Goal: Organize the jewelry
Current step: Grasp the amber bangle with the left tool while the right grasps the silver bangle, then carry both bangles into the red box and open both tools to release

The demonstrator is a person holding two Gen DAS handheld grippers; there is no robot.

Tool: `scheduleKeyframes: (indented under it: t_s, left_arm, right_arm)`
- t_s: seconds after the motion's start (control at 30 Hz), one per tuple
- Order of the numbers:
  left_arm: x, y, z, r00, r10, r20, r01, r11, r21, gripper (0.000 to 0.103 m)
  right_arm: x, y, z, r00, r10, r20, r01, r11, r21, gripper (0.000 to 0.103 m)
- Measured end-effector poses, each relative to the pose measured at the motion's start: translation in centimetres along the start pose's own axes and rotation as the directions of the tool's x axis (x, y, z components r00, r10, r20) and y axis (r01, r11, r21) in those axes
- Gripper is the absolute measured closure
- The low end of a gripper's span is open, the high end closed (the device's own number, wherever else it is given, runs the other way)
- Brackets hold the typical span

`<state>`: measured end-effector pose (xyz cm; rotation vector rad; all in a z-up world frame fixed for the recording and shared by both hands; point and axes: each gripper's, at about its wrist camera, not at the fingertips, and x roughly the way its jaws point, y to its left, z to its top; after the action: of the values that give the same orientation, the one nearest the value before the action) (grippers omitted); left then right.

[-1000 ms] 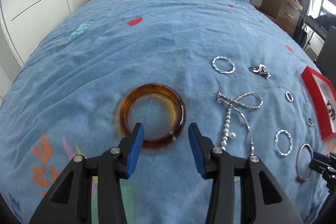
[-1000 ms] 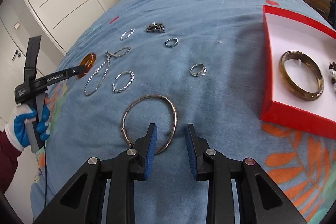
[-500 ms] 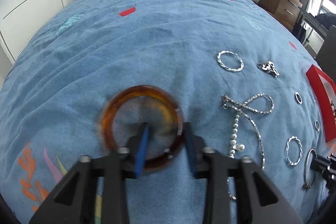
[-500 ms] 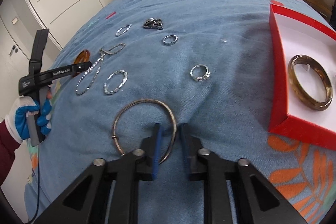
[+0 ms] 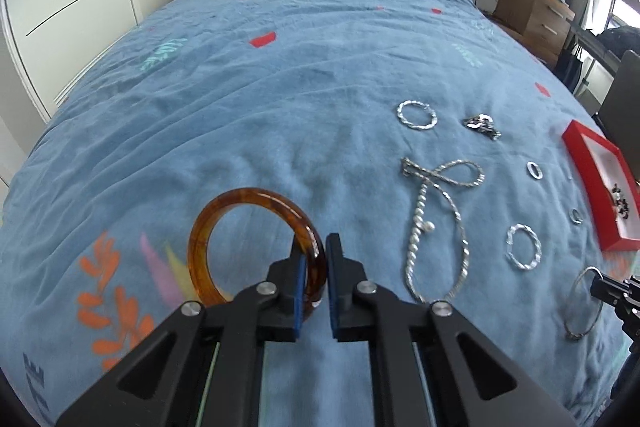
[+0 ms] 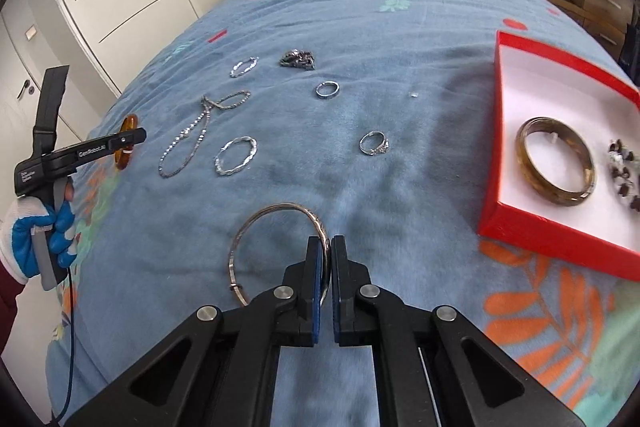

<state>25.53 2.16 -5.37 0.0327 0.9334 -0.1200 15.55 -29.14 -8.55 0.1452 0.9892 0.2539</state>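
My left gripper (image 5: 314,269) has its blue pads pinched on the near right arc of the amber bangle (image 5: 224,215), which stands tilted up off the blue bedspread (image 5: 280,99); from the right wrist view the same bangle (image 6: 127,143) shows edge-on at the left gripper's tips (image 6: 134,139). My right gripper (image 6: 326,269) is clamped on the thin silver bangle (image 6: 256,227), gripping its rim at about 3 o'clock on the hoop.

Outward from there, at 10 o'clock of the silver bangle lies a twisted silver hoop (image 6: 236,161), with the pearl and chain necklace (image 6: 188,139) just beside it on the left. A stone-set ring (image 6: 375,143) sits at 1 o'clock, a plain band (image 6: 327,89) farther up, and a dark metal cluster (image 6: 298,60) and another twisted hoop (image 6: 243,67) beyond.

At 3 o'clock stands the red box (image 6: 560,247), holding a brown bangle (image 6: 556,167) and dark beaded pieces (image 6: 624,173) at its right edge.

My gloved left hand (image 6: 36,239) grips the left tool's handle.
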Motion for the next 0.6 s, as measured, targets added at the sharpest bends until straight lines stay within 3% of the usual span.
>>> scheduleKeyframes:
  t_s: [0.3, 0.6]
  left_arm:
    - [-5.8, -1.1, -1.9, 0.997, -0.064, 0.051, 0.065, 0.998, -0.010, 0.094]
    - [-12.0, -4.6, -2.4, 0.982, -0.135, 0.130, 0.132, 0.991, 0.034, 0.094]
  right_arm:
    - [-5.0, 0.7, -1.3, 0.997, -0.037, 0.061, 0.038, 0.999, -0.010, 0.098]
    - [-11.4, -0.2, -2.7, 0.983, -0.084, 0.162, 0.082, 0.996, 0.019, 0.098]
